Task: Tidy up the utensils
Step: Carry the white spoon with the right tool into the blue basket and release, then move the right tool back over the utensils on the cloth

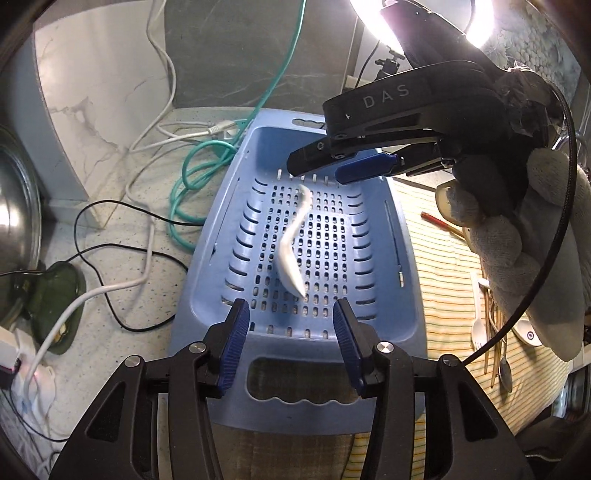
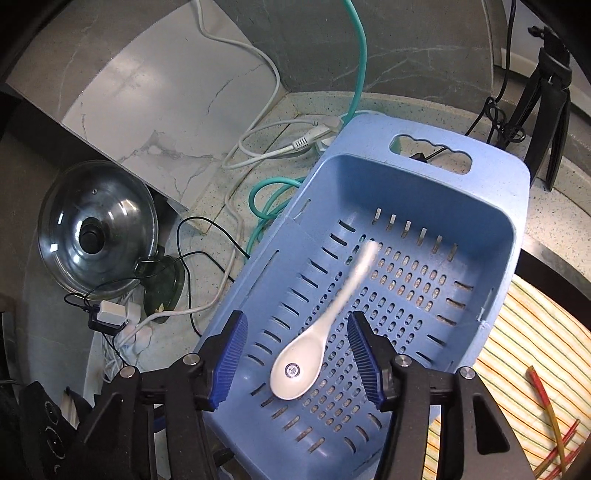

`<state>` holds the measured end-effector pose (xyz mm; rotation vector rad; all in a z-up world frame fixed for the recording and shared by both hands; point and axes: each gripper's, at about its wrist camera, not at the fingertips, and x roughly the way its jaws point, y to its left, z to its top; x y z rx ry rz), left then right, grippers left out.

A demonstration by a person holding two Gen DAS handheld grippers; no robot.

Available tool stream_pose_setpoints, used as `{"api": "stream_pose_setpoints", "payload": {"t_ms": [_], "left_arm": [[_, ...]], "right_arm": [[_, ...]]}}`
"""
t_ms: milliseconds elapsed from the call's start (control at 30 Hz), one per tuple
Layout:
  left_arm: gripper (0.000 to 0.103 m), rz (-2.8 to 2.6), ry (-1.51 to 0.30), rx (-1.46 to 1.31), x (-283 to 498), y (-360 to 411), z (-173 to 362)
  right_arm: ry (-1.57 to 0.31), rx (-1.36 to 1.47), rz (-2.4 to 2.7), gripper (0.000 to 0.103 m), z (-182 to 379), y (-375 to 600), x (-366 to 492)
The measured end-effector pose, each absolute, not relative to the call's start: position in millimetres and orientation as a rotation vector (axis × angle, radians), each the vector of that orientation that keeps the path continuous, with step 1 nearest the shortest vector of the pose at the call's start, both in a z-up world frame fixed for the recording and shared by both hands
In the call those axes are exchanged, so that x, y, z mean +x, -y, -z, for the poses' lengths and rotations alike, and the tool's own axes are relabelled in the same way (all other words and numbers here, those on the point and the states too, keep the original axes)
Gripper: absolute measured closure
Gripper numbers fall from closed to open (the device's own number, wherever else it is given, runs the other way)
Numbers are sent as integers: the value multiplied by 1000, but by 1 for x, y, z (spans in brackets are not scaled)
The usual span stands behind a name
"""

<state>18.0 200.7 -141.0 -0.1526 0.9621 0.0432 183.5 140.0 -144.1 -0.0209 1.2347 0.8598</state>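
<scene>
Open from above: blue basket (image 2: pixel 517 206), only a white spoon (image 2: pixel 306 354) inside. Cluttered to its left by cables (image 1: pixel 147 236) and a pot lid (image 2: pixel 98 225). Overhung at the far end by the right gripper (image 1: pixel 325 166).

Both fisheye views are strongly curved, with straight lines bent toward the edges and dark vignetted corners. In the left wrist view, harsh glare is thrown by a bright ring light (image 1: pixel 373 22) at the top right, its glow washed out to white. The white spoon (image 2: pixel 299 354) is smeared by motion blur along its handle in both views. The blue basket (image 2: pixel 517 229) is evenly lit and sharp. Reflected highlights are seen on the glass pot lid (image 2: pixel 96 225).
</scene>
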Motion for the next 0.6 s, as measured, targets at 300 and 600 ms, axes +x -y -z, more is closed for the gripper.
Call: {"api": "stream_pose_setpoints", "payload": {"t_ms": [300,600], "left_arm": [[57,-38,-940,-138,7,-188,127],[57,-14,-898,-105,-7,-160,106]], "right_arm": [[-1202,-19,-852,50,128,-119,175],[-1151,-24,-872,50,93,-78,157]]}}
